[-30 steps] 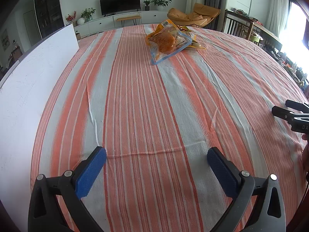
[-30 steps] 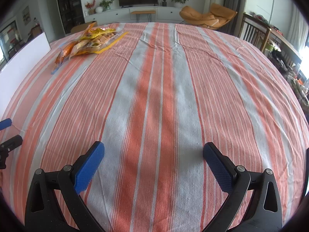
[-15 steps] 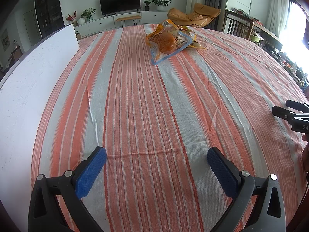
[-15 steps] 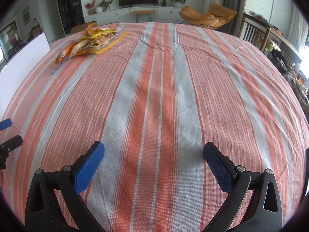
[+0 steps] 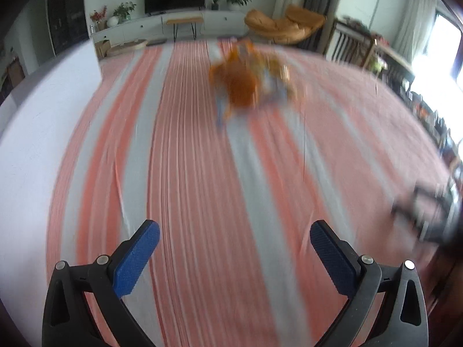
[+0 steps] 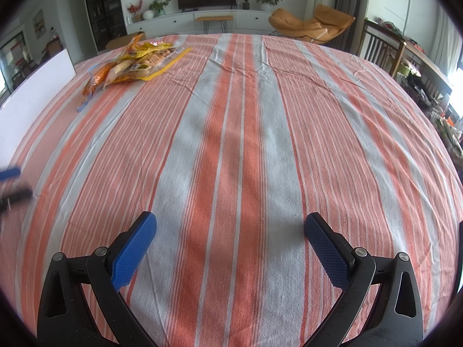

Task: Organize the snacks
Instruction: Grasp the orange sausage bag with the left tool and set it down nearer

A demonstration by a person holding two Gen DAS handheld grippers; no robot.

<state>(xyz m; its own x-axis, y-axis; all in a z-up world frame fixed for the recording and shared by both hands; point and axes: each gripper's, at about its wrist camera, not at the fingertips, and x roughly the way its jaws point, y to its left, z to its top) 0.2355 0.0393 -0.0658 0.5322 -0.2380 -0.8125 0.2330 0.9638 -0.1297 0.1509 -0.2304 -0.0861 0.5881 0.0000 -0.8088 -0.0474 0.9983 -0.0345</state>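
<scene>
I noted my left gripper [image 5: 234, 240], at rest half a second before, now blurred in motion toward the snack bags [image 5: 246, 84], both grippers wide open, holding nothing.

Counts on the striped table

There is 1 pile of snack packets [image 6: 136, 63]; how many packets are in it I cannot tell, because they overlap. There is 1 striped tablecloth [image 6: 231, 150], 1 white board [image 6: 34, 92], 2 grippers: the left gripper [image 5: 234, 256] and the right gripper [image 6: 230, 248], with 2 blue pads each.
</scene>
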